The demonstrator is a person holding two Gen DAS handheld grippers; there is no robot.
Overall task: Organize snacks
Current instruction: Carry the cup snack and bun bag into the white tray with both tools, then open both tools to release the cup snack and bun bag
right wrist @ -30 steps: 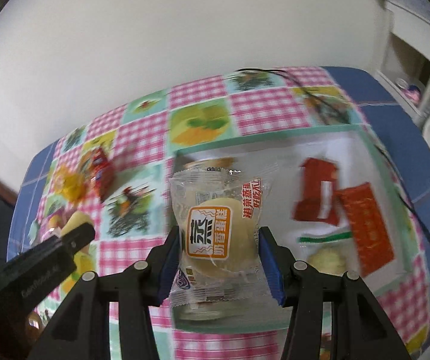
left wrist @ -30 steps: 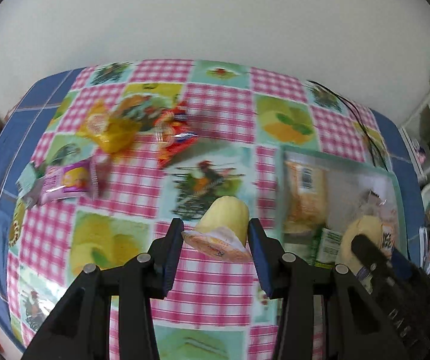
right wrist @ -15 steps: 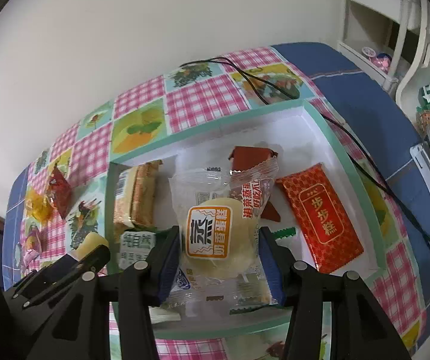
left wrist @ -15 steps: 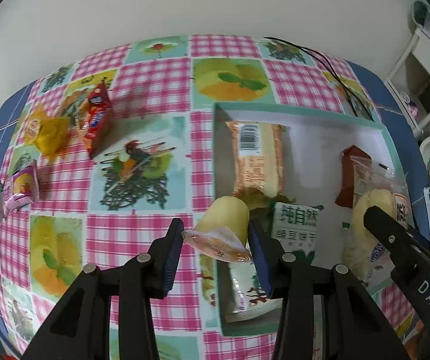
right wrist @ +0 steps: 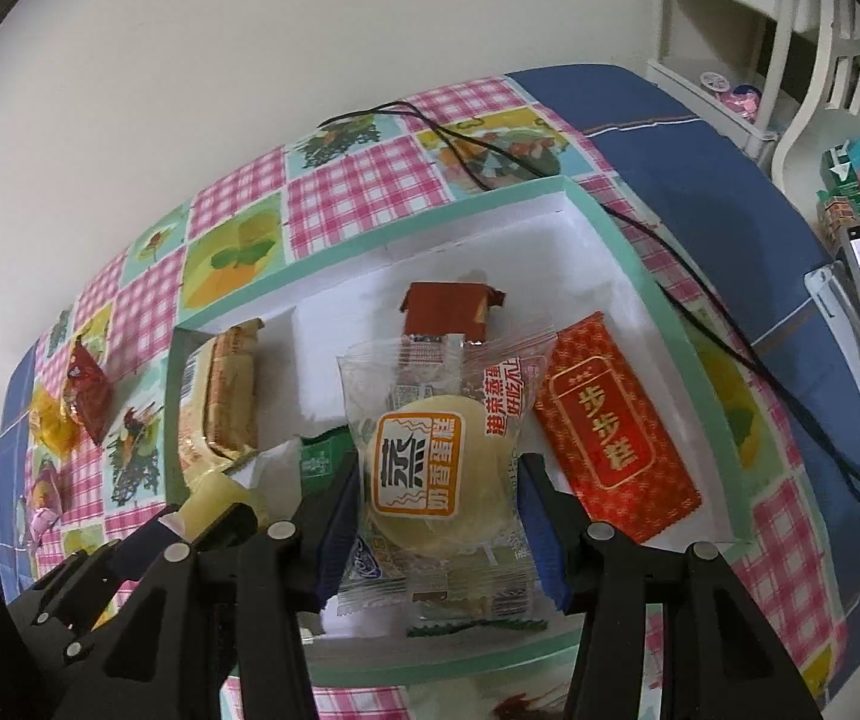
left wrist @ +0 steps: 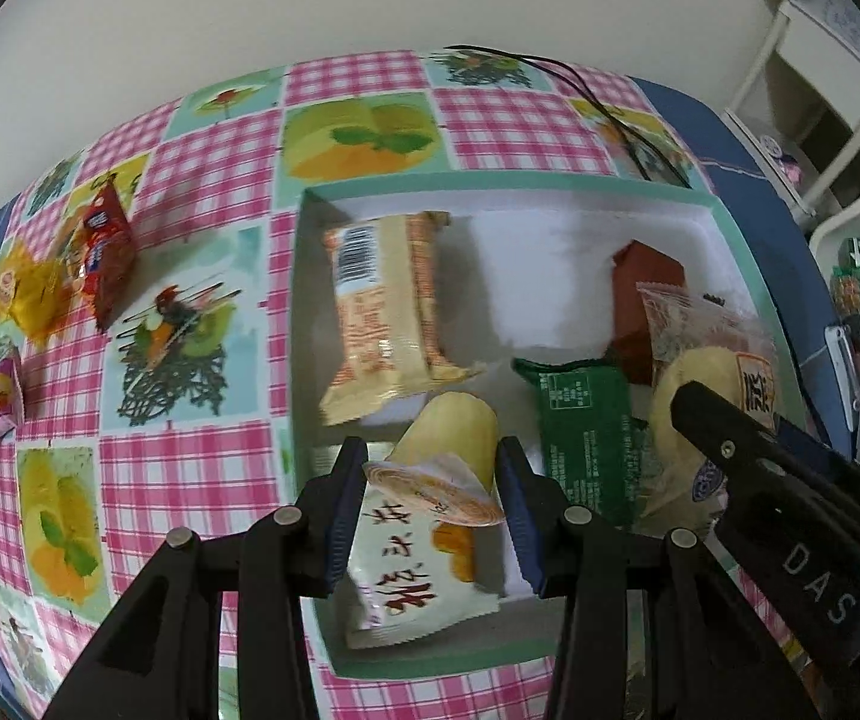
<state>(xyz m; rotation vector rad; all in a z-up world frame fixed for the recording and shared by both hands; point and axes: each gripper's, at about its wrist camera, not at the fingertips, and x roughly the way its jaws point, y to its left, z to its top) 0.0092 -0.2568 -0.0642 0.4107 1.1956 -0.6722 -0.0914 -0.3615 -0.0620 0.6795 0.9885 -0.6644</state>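
Both wrist views look steeply down, close over the green-rimmed tray (left wrist: 303, 324) (right wrist: 628, 252), which they share.

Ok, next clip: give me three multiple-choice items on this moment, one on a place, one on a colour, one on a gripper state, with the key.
1. Where does the red crisp packet lie?
A. in the box
B. on the checked cloth, outside the box
C. in a gripper

2. What colour is the rim of the box?
A. mint green
B. black
C. orange

3. What is the right gripper doing?
A. hanging open and empty
B. shut on the steamed cake packet
C. holding the jelly cup

Key: 1 B, it rests on the cloth left of the box; 2 A, the edge around the white inside is mint; 3 B, both pads press the clear packet, while the left gripper holds the cup.
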